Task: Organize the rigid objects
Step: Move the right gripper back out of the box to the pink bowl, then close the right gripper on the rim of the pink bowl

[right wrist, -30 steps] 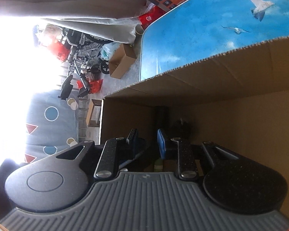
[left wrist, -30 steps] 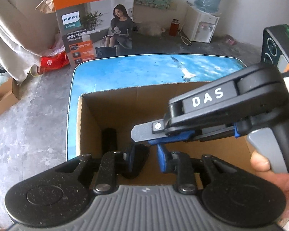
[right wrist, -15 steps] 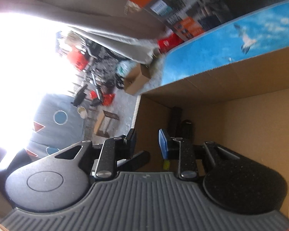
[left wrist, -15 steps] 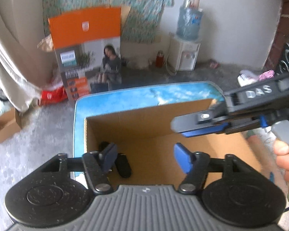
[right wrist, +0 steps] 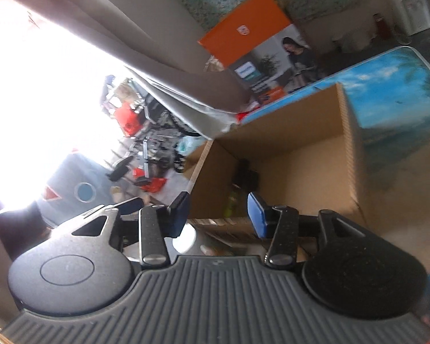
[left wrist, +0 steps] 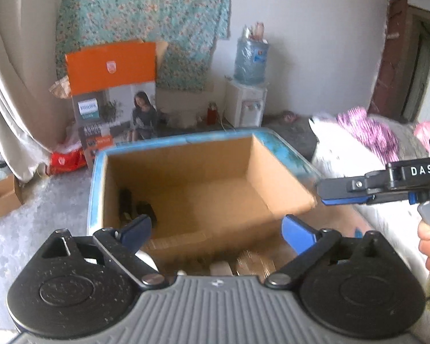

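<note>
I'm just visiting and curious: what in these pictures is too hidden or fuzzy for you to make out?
- Dark objects in the cardboard box: left wrist view, blurred, partly behind the left gripper; kind unclear.
- Pale items before the box: left wrist view, cut off by the gripper body.
- Green-yellow thing: right wrist view, smeared.
- Doorway: right wrist view, glare.
- Right gripper: open, empty.

Tabletop (left wrist: 289,154): blue sky-and-cloud print surface with rounded corners. An open cardboard box (left wrist: 275,180) stands directly on it, covering most of the surface as seen from the left wrist. In the right wrist view, bare blue surface (right wrist: 395,86) shows beside the box (right wrist: 298,132).
</note>
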Motion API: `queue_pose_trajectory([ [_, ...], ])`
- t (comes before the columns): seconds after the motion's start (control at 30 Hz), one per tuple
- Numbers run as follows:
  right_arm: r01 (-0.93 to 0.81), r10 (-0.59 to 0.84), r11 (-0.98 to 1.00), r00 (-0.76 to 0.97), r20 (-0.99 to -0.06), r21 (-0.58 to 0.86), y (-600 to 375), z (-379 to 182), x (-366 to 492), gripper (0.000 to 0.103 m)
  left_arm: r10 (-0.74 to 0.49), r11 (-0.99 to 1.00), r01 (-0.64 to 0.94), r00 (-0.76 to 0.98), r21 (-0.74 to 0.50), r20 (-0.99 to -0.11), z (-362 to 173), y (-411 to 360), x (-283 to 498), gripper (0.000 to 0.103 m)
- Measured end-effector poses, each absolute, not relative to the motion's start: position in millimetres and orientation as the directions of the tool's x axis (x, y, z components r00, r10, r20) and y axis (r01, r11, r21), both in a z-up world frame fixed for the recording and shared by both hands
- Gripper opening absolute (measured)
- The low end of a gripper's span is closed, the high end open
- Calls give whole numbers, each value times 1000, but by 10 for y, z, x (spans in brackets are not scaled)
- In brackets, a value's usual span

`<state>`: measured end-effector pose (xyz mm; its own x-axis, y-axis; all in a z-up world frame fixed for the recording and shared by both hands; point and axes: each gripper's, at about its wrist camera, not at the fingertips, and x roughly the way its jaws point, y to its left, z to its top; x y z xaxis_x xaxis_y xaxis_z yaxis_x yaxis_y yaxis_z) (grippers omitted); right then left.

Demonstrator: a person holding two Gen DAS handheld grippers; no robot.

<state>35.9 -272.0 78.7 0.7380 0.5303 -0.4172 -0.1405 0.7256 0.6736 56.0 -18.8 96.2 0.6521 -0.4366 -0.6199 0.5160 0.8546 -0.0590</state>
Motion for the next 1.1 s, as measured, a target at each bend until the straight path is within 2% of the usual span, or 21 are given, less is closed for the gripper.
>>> queue_pose_trajectory([
  [0.27, -32, 416, 817, 725, -550, 576, -2561, 45, -130, 44, -459, 813, 570, 500, -120, -734, 201, -418, 220, 99],
  [0.43, -1, 404, 835, 679, -613, 550, -2414, -294, -195, 44, -428, 800, 594, 457, -90, -780, -129, -614, 171, 97],
  [0.53, 0, 391, 853, 662, -639, 522, -2342, -411, -147, 44, -430, 784, 610, 405, -111, -807, -263, -714, 141, 91],
  [0.73, -8, 393, 869, 620, -679, 495, -2296, -518, 19, 36, -427, 764, 638, 389, -96, -816, -385, -834, 126, 86],
  [0.9, -11, 399, 875, 582, -709, 483, -2262, -634, 94, 18, -425, 758, 647, 395, -81, -815, -423, -883, 126, 86],
  [1.1, -9, 396, 879, 574, -717, 477, -2282, -680, 117, 13, -437, 742, 664, 374, -93, -818, -428, -945, 144, 83],
])
